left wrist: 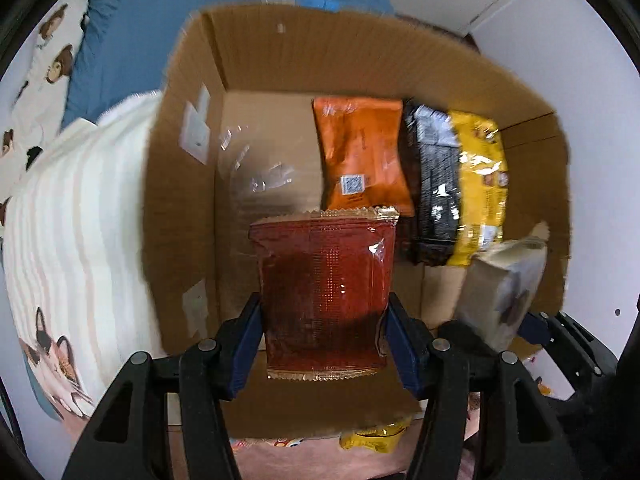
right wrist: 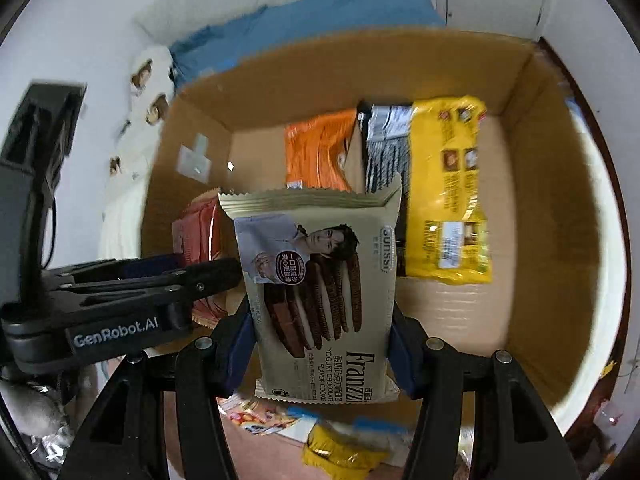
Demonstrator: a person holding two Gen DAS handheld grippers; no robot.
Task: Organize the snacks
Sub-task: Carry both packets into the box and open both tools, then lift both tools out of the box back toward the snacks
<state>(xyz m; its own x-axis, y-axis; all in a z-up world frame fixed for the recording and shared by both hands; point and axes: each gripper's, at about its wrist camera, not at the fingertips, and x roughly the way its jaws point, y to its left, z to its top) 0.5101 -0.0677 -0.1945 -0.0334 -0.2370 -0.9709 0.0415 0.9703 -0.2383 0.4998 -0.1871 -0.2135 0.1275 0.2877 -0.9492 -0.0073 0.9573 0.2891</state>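
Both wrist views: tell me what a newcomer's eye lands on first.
The Franzzi yogurt chocolate cookie pack, clamped upright in the right tool over the cardboard box, grabs attention first. Next comes the dark red snack packet gripped by the left tool above the same box. On the box floor, orange, black and yellow packs lie side by side.

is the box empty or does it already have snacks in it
Not empty. Three packets lie side by side on the floor of the box: orange, black and yellow. The left half is bare cardboard.
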